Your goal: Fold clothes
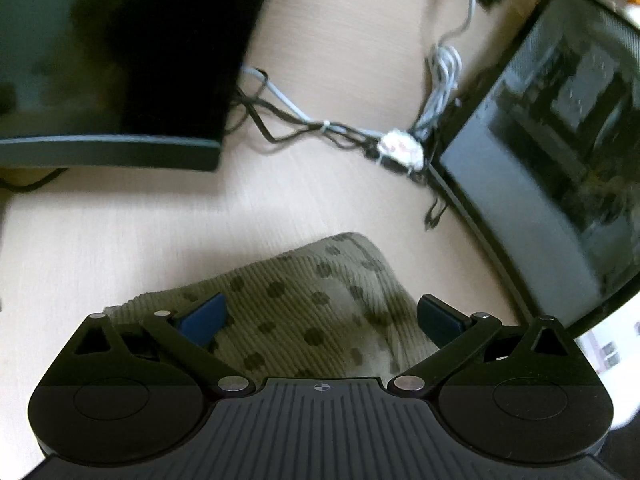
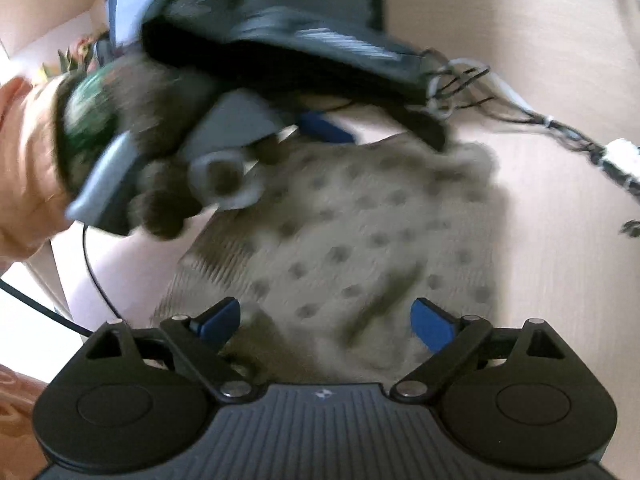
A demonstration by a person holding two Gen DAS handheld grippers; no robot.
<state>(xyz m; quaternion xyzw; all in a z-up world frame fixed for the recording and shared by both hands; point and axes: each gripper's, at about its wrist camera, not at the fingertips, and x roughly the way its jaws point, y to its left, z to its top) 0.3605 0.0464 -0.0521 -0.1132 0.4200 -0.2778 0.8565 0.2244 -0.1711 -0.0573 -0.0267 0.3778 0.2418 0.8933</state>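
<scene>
An olive ribbed garment with dark dots (image 1: 304,312) lies folded on the pale wooden table (image 1: 120,240). My left gripper (image 1: 320,320) is open just above its near part, blue pads wide apart, holding nothing. In the right wrist view the same garment (image 2: 360,232) spreads across the middle, blurred by motion. My right gripper (image 2: 326,322) is open over its near edge, empty. The left gripper (image 2: 328,128), held by a dark-gloved hand (image 2: 160,152), hovers over the garment's far edge.
A dark monitor (image 1: 120,60) stands at the far left and a second dark screen (image 1: 560,140) at the right. A bundle of grey and black cables (image 1: 360,132) lies between them. A black cable (image 2: 92,280) runs along the table's left side.
</scene>
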